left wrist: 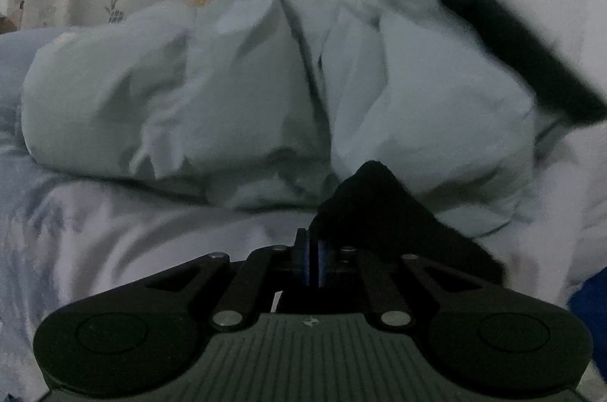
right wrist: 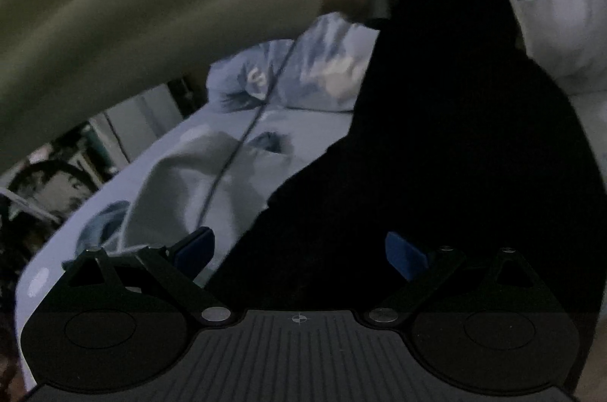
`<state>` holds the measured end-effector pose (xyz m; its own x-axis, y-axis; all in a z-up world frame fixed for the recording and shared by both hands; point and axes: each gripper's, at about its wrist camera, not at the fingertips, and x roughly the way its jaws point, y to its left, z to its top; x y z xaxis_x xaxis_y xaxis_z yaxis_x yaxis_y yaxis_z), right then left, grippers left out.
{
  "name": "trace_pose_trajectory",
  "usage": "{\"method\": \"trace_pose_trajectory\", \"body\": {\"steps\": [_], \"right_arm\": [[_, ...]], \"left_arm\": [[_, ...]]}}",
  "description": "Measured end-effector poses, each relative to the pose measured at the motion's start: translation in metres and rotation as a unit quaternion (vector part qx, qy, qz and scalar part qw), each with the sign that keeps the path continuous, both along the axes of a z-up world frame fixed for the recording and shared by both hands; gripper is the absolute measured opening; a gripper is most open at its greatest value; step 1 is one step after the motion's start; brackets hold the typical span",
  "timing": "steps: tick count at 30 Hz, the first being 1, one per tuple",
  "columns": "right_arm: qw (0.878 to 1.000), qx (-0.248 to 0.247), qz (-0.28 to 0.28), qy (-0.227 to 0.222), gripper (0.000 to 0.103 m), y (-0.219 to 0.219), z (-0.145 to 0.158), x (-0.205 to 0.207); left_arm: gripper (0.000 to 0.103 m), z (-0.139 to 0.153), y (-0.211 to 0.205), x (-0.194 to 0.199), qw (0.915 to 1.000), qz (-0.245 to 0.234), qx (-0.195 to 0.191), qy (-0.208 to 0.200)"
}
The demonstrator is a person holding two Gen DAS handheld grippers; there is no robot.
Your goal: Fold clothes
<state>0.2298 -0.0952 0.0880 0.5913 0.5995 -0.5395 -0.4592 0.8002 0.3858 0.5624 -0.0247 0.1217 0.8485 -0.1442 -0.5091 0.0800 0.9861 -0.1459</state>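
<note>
Fabric of the black garment (left wrist: 379, 208) sits pinched in the left hand-held gripper (left wrist: 312, 259) above the bed (left wrist: 114, 231); the right hand-held gripper (right wrist: 299, 250) hangs spread. That thin corner bite may slip, dropping the garment in a bunch.

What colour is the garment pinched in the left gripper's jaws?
Black; the garment shows best in the left wrist view, pinched in the left gripper.
</note>
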Motion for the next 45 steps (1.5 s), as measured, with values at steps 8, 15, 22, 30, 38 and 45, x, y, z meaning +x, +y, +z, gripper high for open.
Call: {"method": "trace_pose_trajectory", "body": {"steps": [8,15,22,30,38,45], "right_arm": [[1.0,0.007,0.017,-0.009,0.098,-0.016,0.013,-0.019],[0.999,0.036,-0.023,-0.008,0.098,-0.067,0.028,-0.062],[0.995,0.088,-0.044,-0.003,0.098,-0.112,0.058,-0.125],[0.992,0.105,-0.048,0.053,0.099,-0.125,0.074,-0.171],[0.989,0.092,-0.071,0.088,0.099,-0.116,0.067,-0.193],[0.989,0.081,-0.072,0.099,0.099,-0.113,0.066,-0.207]], "left_arm": [[0.054,-0.027,0.011,-0.002,0.9995,0.017,0.004,0.025],[0.085,-0.002,0.084,-0.091,0.9973,-0.063,-0.022,0.031],[0.088,-0.013,0.127,-0.224,0.9821,-0.144,-0.06,0.105],[0.083,-0.096,0.114,-0.283,0.9479,-0.175,-0.136,0.228],[0.072,-0.111,0.097,-0.277,0.9241,-0.194,-0.249,0.215],[0.011,-0.095,0.117,-0.291,0.9369,-0.143,-0.268,0.173]]}}
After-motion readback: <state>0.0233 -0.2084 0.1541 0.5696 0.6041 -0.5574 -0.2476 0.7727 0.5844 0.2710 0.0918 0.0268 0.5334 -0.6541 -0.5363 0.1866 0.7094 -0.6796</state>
